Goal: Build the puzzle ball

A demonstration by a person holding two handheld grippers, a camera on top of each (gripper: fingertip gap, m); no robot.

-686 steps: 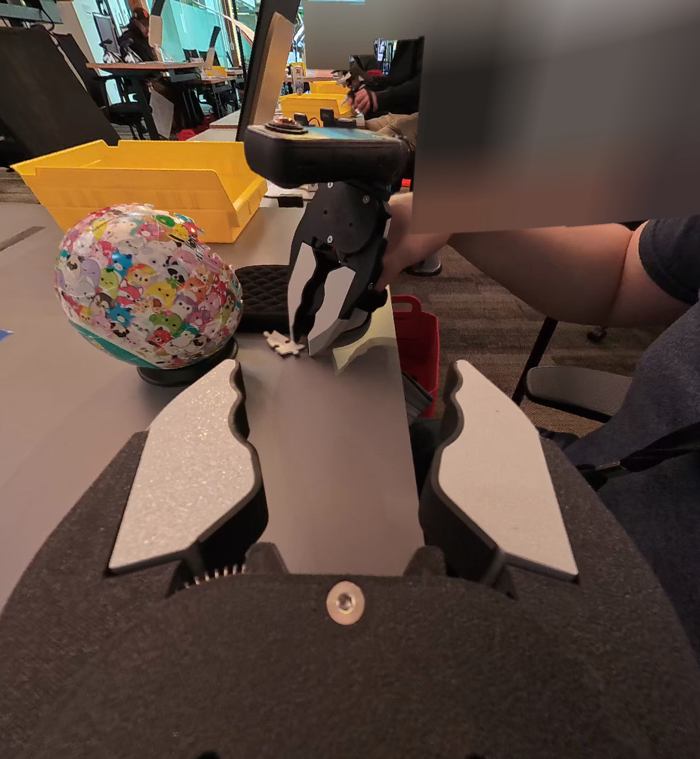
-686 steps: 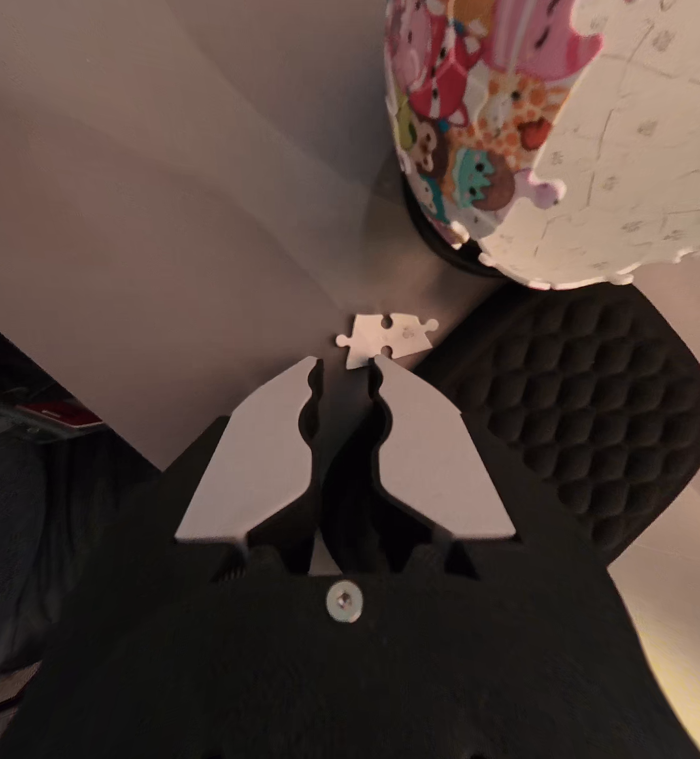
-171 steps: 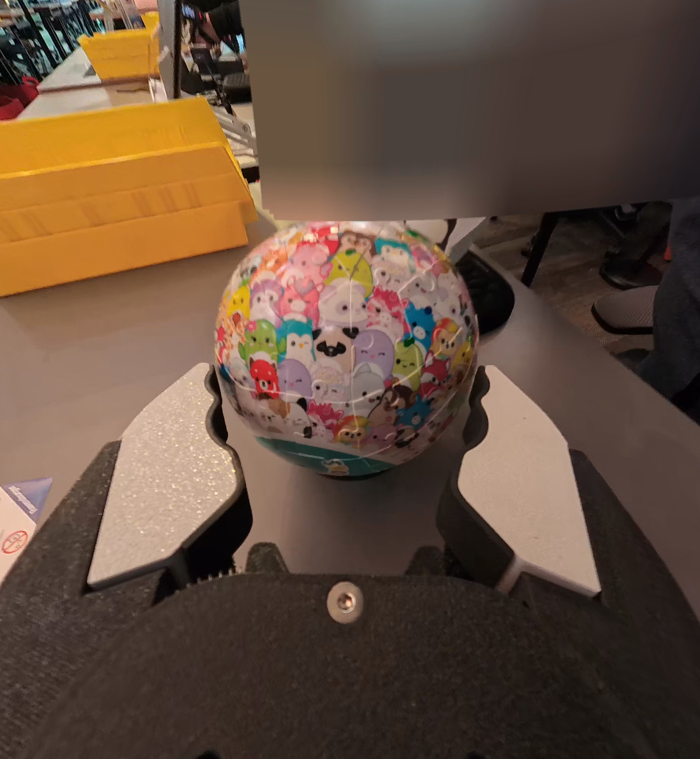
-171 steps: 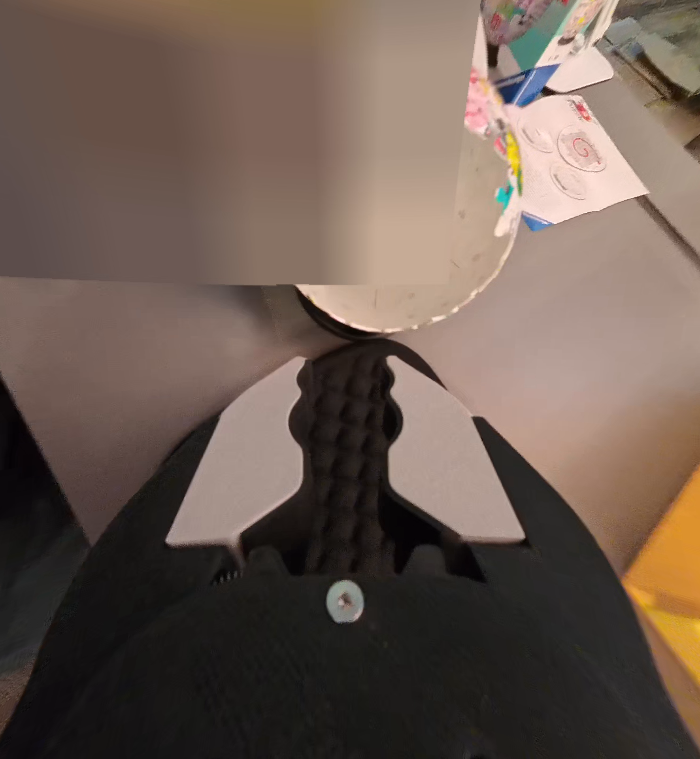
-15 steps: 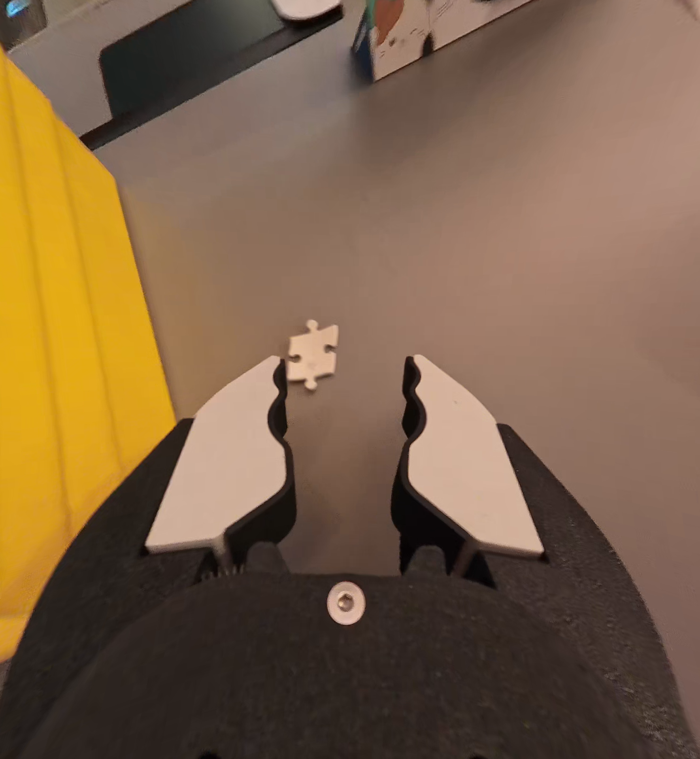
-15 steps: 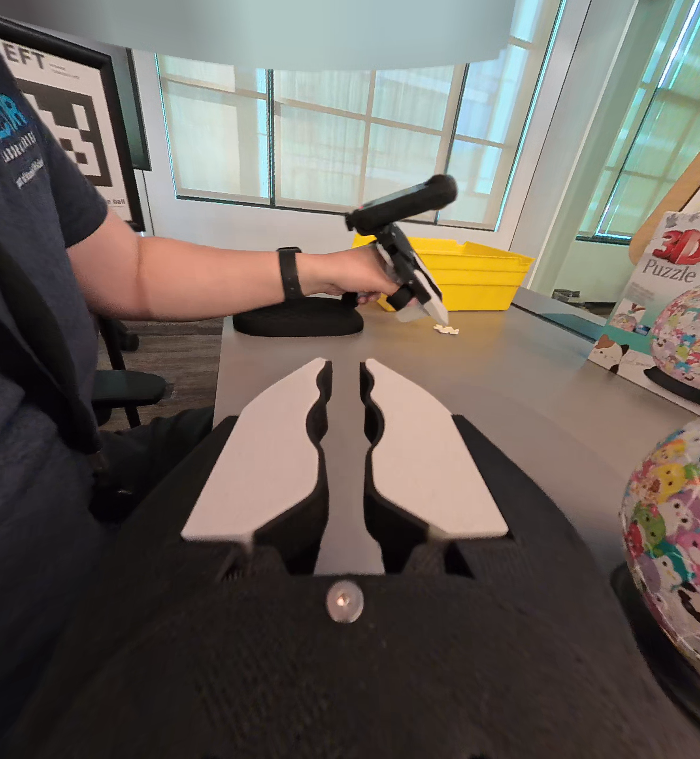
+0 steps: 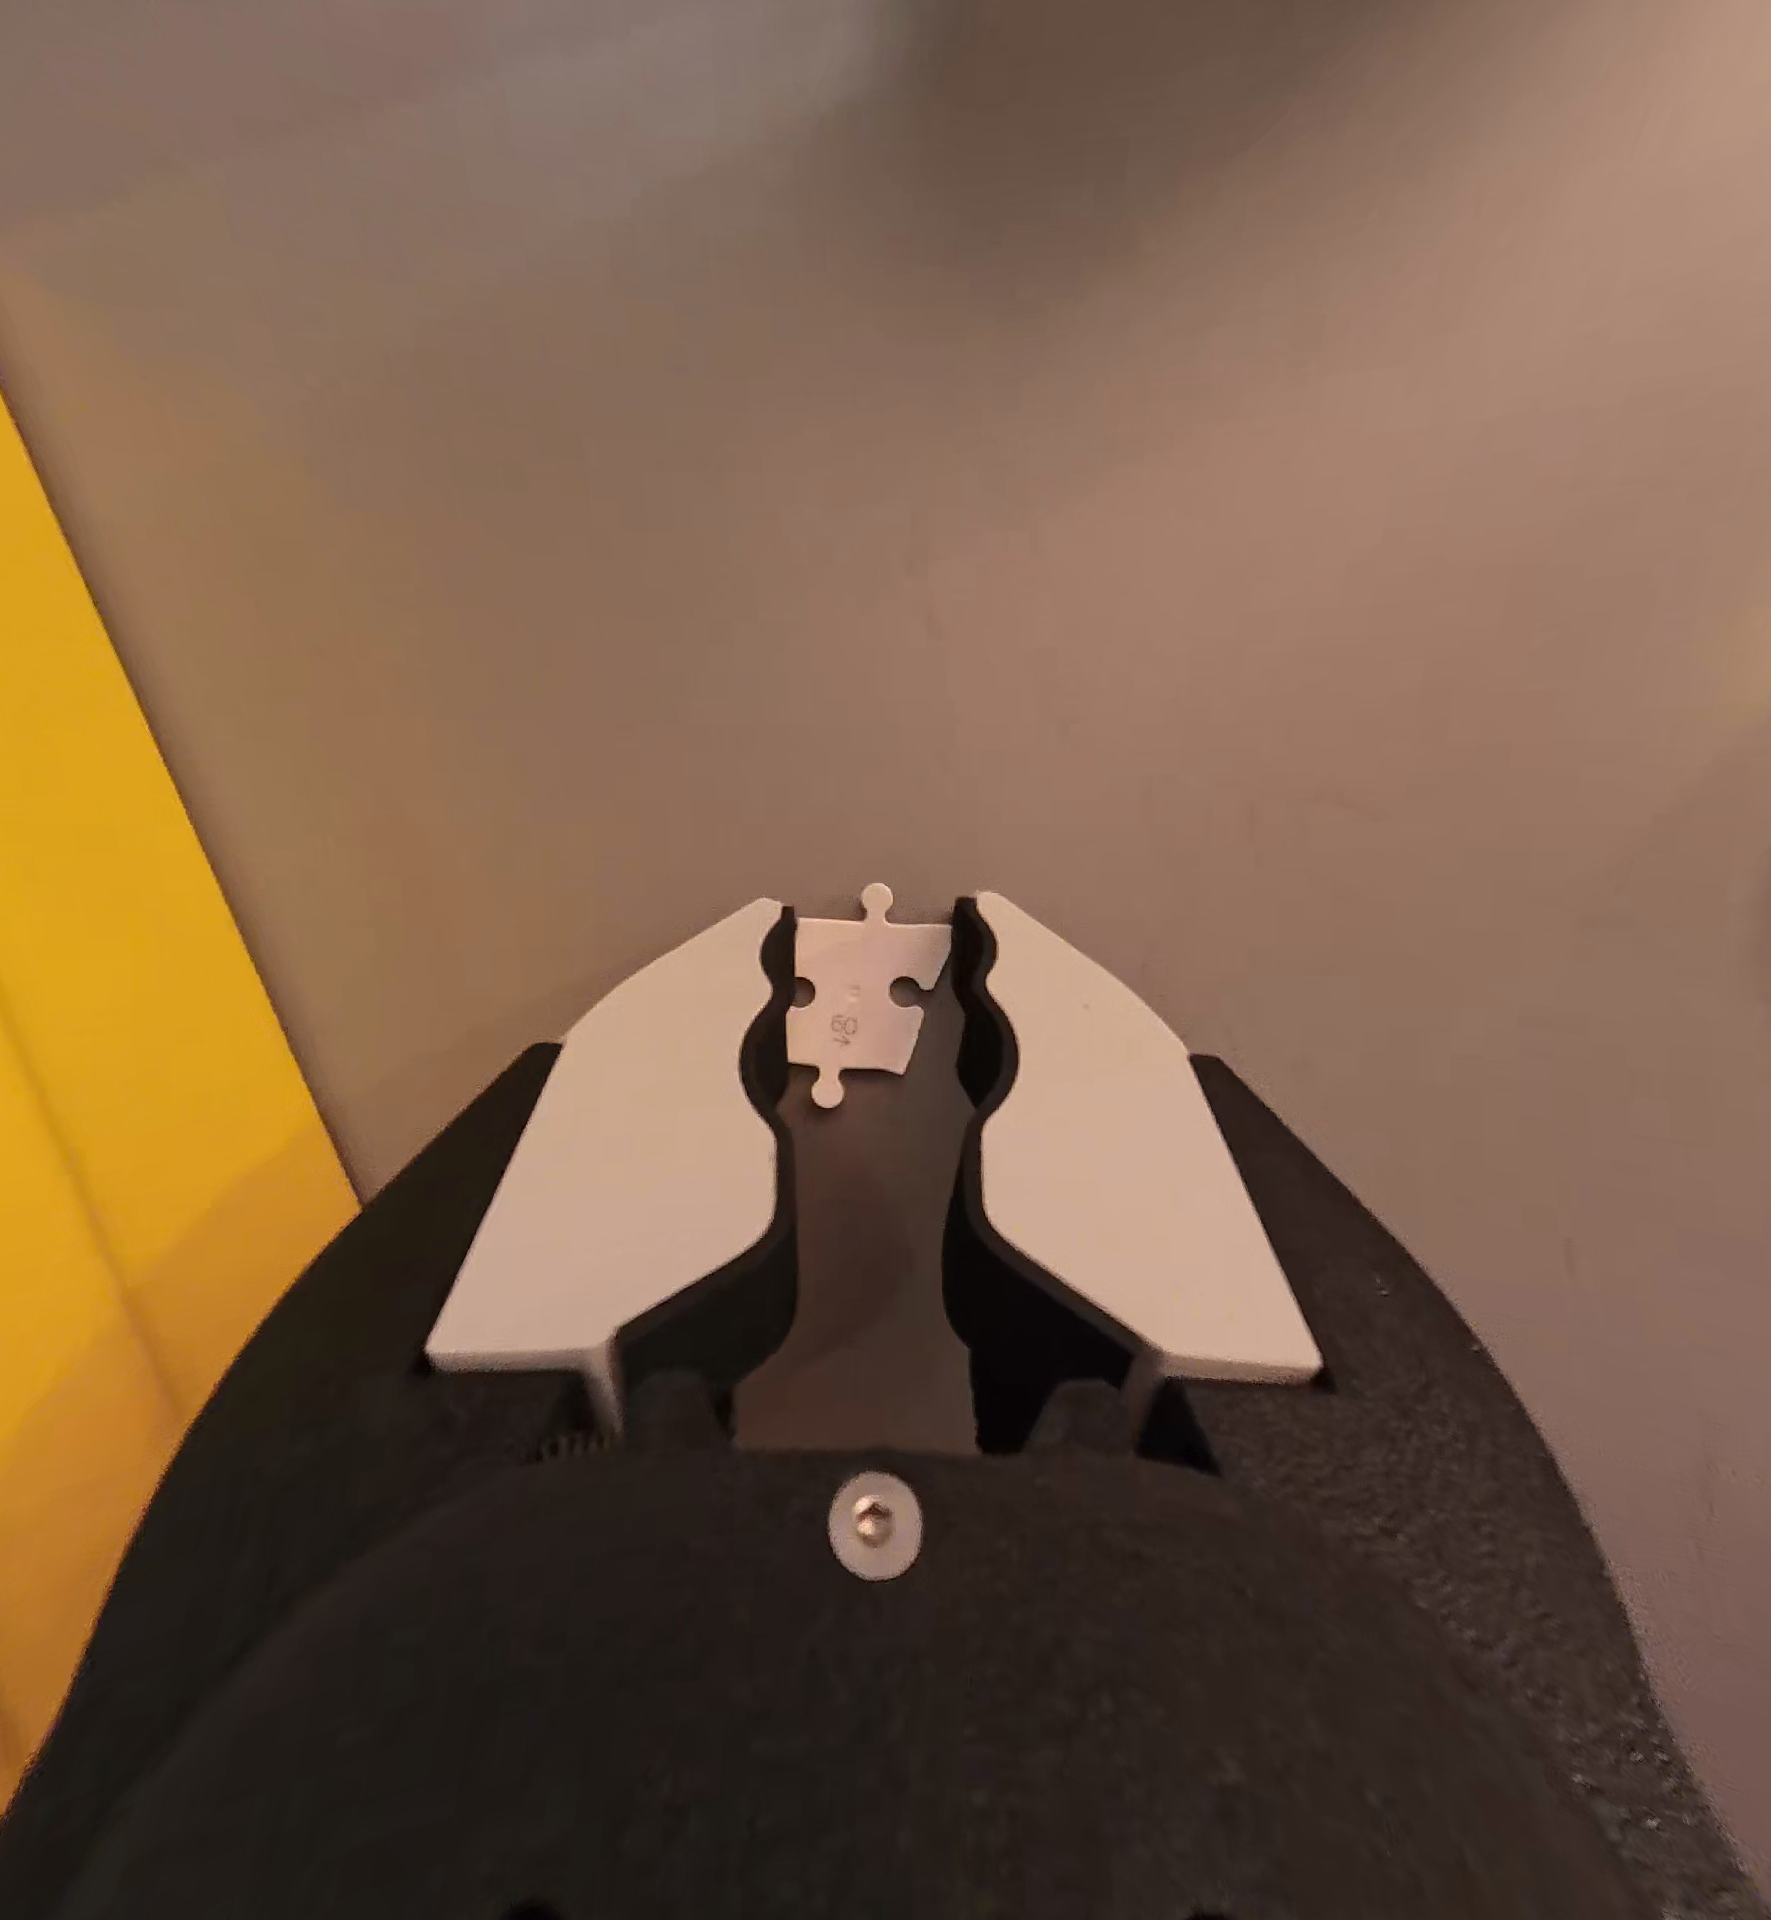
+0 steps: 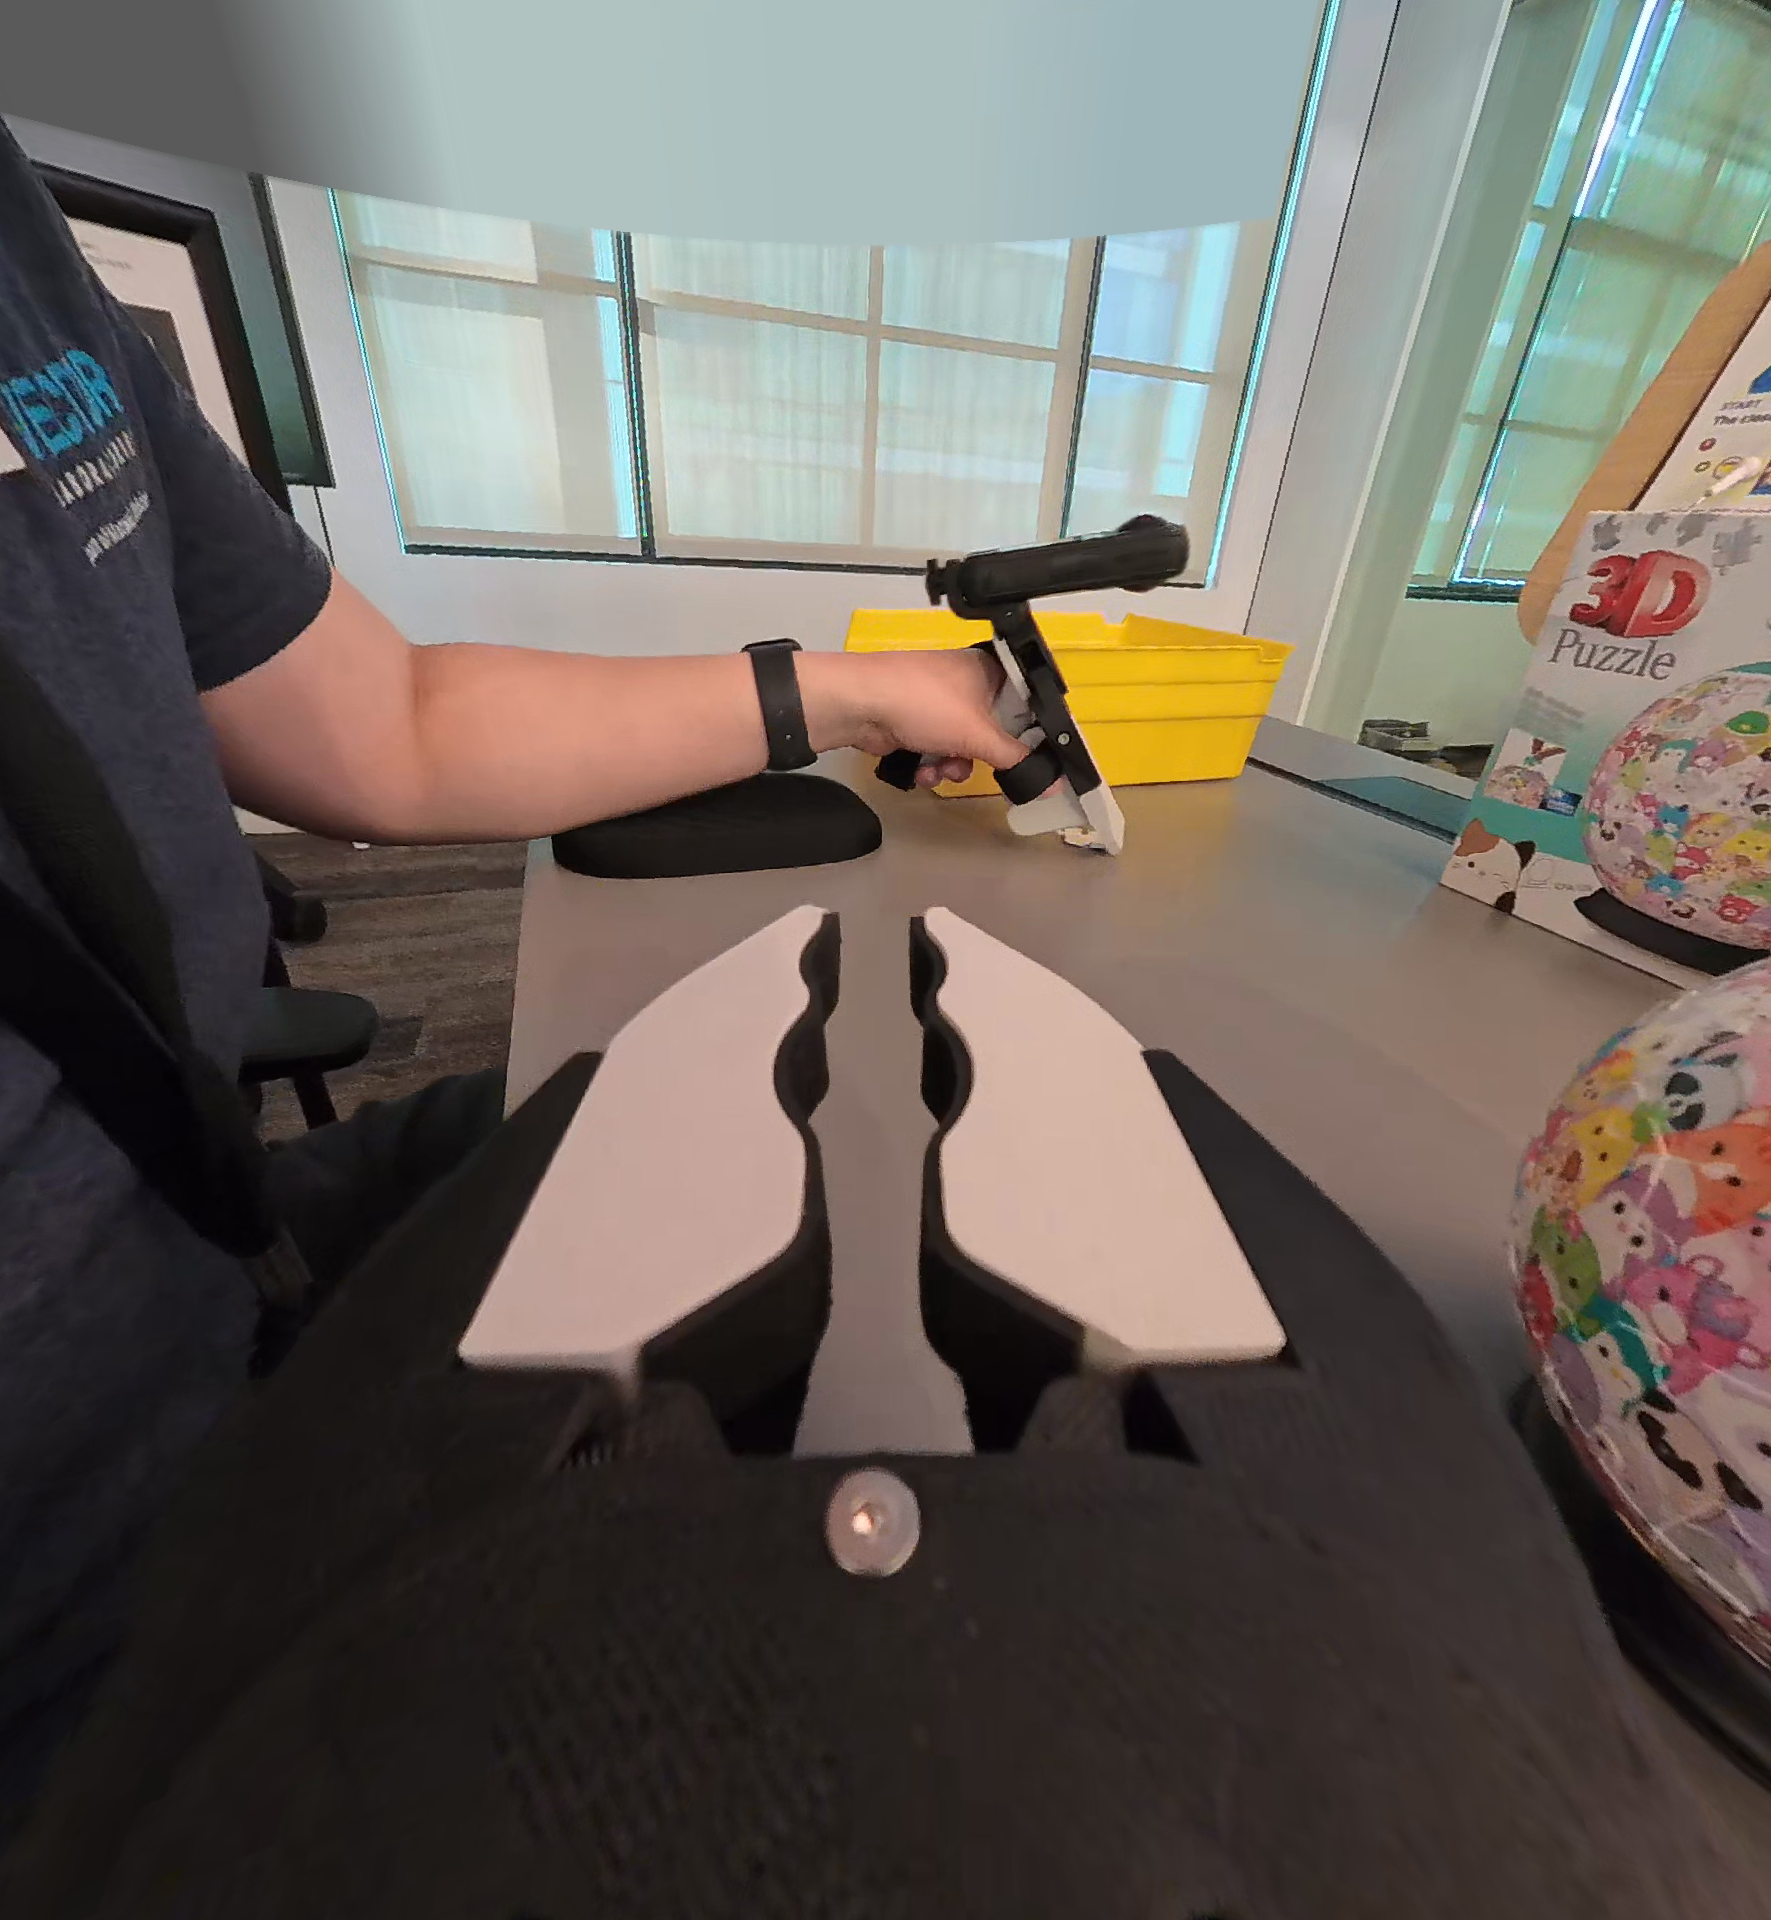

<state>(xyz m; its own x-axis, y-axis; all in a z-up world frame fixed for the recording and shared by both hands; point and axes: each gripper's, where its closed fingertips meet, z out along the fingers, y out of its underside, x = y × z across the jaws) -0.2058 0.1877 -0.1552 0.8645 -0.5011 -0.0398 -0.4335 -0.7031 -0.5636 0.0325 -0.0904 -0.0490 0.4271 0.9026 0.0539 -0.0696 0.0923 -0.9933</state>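
The puzzle piece [image 7: 860, 1003] lies blank side up on the grey table [image 7: 1068, 520], between the left gripper [image 7: 868, 914] tips; contact is unclear. Its knobs point along the fingers. The right gripper [image 8: 875, 920], nearly closed and empty, hovers beside the half-cropped puzzle ball [image 8: 1691, 1247].

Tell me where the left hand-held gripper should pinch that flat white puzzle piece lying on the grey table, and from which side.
Pinch the flat white puzzle piece across its two notched side edges, coming down from above. It lies flat on the grey table, blank side up, with tabs at the near and far ends, so the sides give straighter contact. The left hand-held gripper already straddles those edges, jaws slightly apart; a thin, flat piece may need tilting up.
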